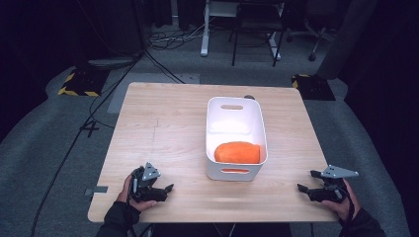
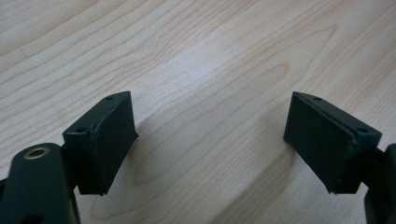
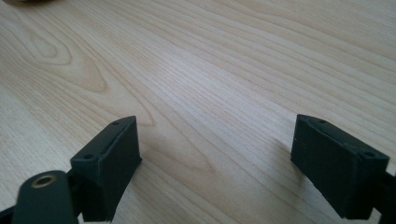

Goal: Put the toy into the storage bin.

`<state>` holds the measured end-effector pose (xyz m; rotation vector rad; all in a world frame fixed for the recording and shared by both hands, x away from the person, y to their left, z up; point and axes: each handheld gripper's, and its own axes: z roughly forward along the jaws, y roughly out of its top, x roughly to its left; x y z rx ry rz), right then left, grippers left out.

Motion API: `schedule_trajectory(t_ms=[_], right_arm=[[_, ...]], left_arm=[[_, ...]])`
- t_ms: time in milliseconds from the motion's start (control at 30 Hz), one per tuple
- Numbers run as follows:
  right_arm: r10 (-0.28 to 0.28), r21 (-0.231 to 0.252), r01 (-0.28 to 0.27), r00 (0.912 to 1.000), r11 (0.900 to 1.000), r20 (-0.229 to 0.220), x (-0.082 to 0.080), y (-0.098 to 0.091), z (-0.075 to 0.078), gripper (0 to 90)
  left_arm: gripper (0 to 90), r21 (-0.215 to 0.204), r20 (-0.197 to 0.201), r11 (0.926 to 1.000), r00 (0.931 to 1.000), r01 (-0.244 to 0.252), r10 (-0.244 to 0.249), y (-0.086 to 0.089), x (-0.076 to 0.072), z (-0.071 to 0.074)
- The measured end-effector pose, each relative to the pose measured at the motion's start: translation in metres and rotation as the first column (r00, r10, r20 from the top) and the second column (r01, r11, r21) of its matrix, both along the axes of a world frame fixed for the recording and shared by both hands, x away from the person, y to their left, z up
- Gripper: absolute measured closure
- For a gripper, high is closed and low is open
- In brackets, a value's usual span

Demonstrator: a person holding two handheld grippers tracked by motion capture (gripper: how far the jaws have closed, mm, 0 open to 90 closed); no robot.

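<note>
A white plastic basket (image 1: pixel 236 174) with cut-out handles stands right of the table's middle. Inside it, at the near end, lies an orange folded cloth (image 1: pixel 237 152). My left gripper (image 1: pixel 168 190) rests low over the near left part of the wooden table (image 1: pixel 163 128), held in a hand. It is open, with bare wood between its jaws (image 2: pixel 210 140). My right gripper (image 1: pixel 303 189) hovers at the near right corner and points toward the basket. Its jaws stand wide apart over bare wood (image 3: pixel 215 154).
Beyond the table lie grey floor, black cables (image 1: pixel 99 103), two yellow-and-black striped floor plates (image 1: pixel 79 83) and chair and desk legs (image 1: pixel 257 34). A strip of grey tape (image 1: pixel 96 190) sticks out at the table's near left edge.
</note>
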<state>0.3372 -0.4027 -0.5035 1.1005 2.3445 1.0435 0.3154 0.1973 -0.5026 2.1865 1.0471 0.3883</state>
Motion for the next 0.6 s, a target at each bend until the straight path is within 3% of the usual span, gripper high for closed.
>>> schedule_trajectory(t_ms=[600], right_arm=[[0.0, 0.001, 0.0, 1.0, 1.0, 0.0, 0.0, 0.0, 0.0, 15.5]], left_arm=[[16.4, -0.006, -0.005, 1.0, 1.0, -0.004, 0.004, -0.0005, 0.0008, -0.0003]])
